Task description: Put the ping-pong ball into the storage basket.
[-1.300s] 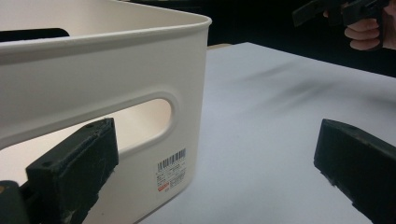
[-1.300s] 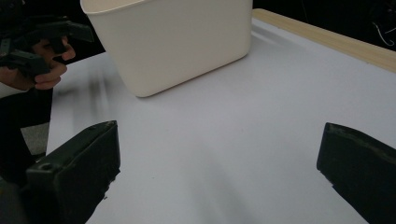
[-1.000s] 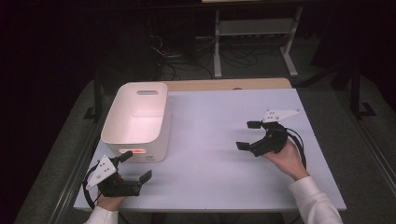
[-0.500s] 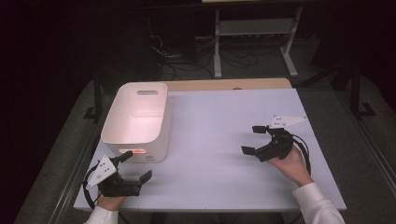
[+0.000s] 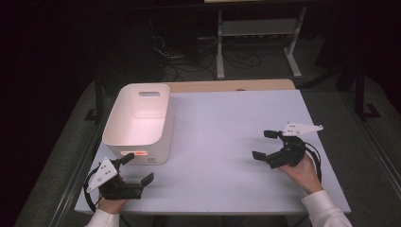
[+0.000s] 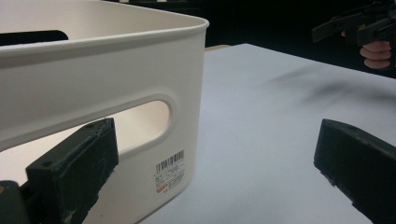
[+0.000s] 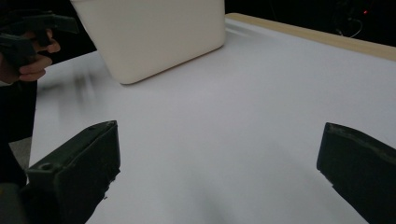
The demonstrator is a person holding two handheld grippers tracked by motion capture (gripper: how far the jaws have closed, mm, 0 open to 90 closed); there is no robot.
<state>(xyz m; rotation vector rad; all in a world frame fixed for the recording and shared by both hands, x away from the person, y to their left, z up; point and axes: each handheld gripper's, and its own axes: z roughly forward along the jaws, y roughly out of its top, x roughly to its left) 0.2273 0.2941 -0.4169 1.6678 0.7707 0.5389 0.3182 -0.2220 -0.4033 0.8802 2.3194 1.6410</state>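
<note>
A white plastic bin (image 5: 139, 120) with handle slots stands on the left part of the table and looks empty. My left gripper (image 5: 138, 169) sits just in front of the bin's near end, open, nothing between its jaws. In the left gripper view the bin's near wall (image 6: 93, 84) with a barcode label (image 6: 170, 170) is close on the left, beside the left jaw. My right gripper (image 5: 263, 144) hovers low over the right side of the table, open and empty, pointing left toward the bin (image 7: 154, 32).
The pale grey table (image 5: 222, 132) has a wooden strip along its far edge. Beyond it are a dark floor, cables and a metal stand (image 5: 255, 42). The other hand's gripper (image 6: 359, 25) appears far off in the left gripper view.
My right gripper has drawn back toward the near edge and slightly right, staying open. The left gripper and the bin have not moved.
</note>
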